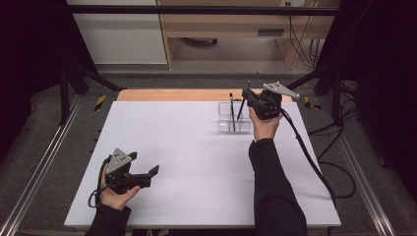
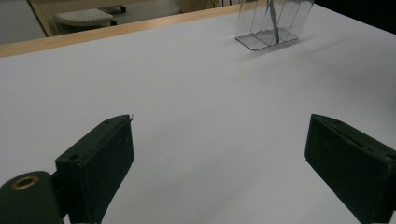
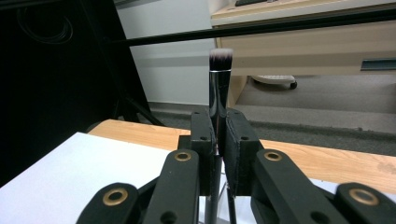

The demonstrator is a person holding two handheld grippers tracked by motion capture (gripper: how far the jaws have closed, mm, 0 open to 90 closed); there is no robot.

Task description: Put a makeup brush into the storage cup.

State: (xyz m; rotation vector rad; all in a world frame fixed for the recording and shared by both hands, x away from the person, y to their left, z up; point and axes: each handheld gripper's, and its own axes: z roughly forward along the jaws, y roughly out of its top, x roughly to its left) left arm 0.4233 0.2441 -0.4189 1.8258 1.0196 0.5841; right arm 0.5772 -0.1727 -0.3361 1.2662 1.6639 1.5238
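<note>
Standing nearly upright, bristles up, the brush (image 3: 220, 88) is clamped in the right gripper (image 3: 219, 140) above the clear organizer (image 1: 233, 123).

In the right gripper view, the brush's (image 3: 219, 93) handle vanishes between the right claw's (image 3: 219, 140) pads and the bottom edge. The left gripper view cuts the clear organizer's (image 2: 271, 28) top off; its dark contents are too blurred to identify.

White table (image 1: 196, 147), wooden far edge, clear compartmented holder (image 1: 234, 119) standing on it
</note>
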